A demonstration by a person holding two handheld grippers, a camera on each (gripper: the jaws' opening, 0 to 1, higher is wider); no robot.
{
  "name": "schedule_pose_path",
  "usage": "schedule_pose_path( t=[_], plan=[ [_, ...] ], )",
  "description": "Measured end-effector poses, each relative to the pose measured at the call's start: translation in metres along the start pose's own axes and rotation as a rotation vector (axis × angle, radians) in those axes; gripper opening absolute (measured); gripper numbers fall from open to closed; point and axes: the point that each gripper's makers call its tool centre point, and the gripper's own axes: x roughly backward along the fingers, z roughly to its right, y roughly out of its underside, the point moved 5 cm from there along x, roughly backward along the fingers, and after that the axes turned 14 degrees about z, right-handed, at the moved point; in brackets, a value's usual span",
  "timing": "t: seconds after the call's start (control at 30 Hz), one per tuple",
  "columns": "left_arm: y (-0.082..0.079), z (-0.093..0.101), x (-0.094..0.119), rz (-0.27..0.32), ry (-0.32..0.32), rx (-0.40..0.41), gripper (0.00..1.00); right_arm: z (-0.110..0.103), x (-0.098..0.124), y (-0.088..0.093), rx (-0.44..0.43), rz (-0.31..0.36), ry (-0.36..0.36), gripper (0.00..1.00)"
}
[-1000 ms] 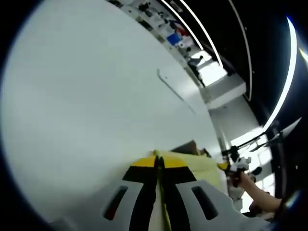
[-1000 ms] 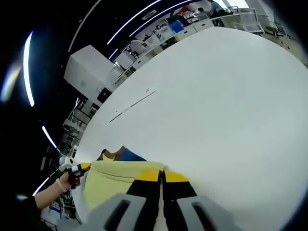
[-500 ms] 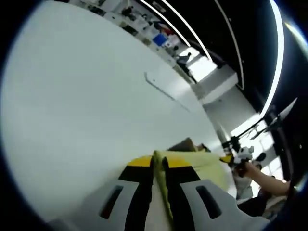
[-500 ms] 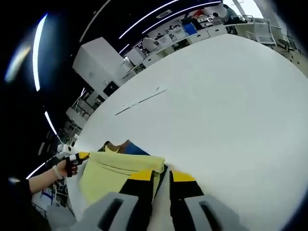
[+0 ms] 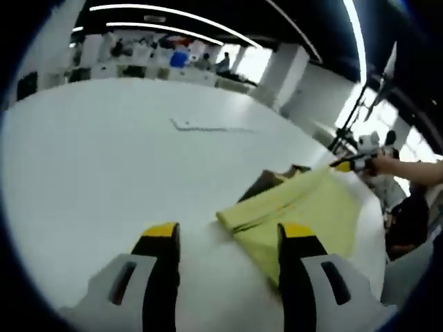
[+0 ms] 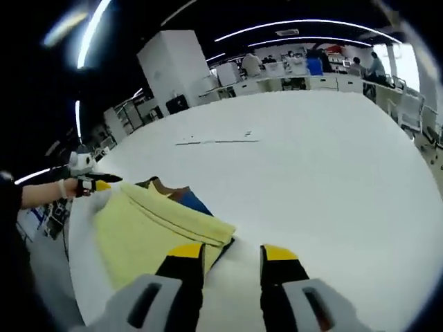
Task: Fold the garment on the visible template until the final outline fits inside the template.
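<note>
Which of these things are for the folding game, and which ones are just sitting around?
For the folding:
- yellow garment
- left gripper, jaws open
- right gripper, jaws open
- white table it lies on

Just sitting around:
- brown cloth and blue cloth peeking from under the yellow
- desks and shelves far behind

I see a big white counter in front of me. A yellow garment lies folded on it, near the edge. Something brown and blue peeks out from under the yellow cloth. It could be the template, but I cannot tell. Farther off, a thin dark line is marked on the white top.
</note>
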Motion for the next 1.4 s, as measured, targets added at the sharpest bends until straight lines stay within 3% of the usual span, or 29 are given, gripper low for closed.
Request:
schedule_pose_path(
  t=[0.07, 0.2, 0.3, 0.47, 0.63, 0.77, 0.9, 1.1, 1.17, 1.33, 1.4],
  plan=[
    [-0.001, 0.003, 0.000, -0.008, 0.016, -0.020, 0.53, -0.002, 0.000, -0.001, 0.024, -0.014, -0.017, 0.29],
    [-0.003, 0.001, 0.001, -0.050, 0.031, -0.165, 0.50, -0.002, 0.000, -0.005, 0.132, -0.040, -0.019, 0.29],
    [-0.007, 0.001, 0.001, -0.044, 0.030, -0.224, 0.49, -0.003, 0.000, -0.006, 0.191, -0.056, -0.035, 0.29],
    [-0.010, 0.000, 0.001, -0.058, 0.057, -0.365, 0.39, -0.003, -0.002, -0.008, 0.292, -0.086, -0.047, 0.27],
    [-0.011, 0.001, -0.003, -0.077, 0.074, -0.474, 0.35, -0.008, -0.005, -0.011, 0.446, -0.093, -0.081, 0.27],
    [-0.012, 0.002, -0.007, -0.088, 0.095, -0.575, 0.33, -0.007, -0.008, -0.011, 0.633, -0.129, -0.082, 0.24],
    [-0.013, 0.005, -0.011, -0.103, 0.124, -0.680, 0.29, -0.007, -0.011, -0.010, 0.735, -0.148, -0.091, 0.21],
    [-0.012, 0.006, -0.017, -0.126, 0.133, -0.734, 0.24, -0.007, -0.018, -0.005, 0.875, -0.192, -0.107, 0.16],
    [-0.012, 0.007, -0.018, -0.128, 0.138, -0.753, 0.23, -0.010, -0.019, -0.003, 0.873, -0.190, -0.114, 0.14],
    [-0.013, 0.008, -0.021, -0.130, 0.139, -0.794, 0.20, -0.012, -0.022, -0.005, 0.991, -0.186, -0.130, 0.11],
    [-0.012, 0.009, -0.023, -0.136, 0.146, -0.806, 0.20, -0.012, -0.022, -0.003, 0.996, -0.192, -0.136, 0.10]
  ],
)
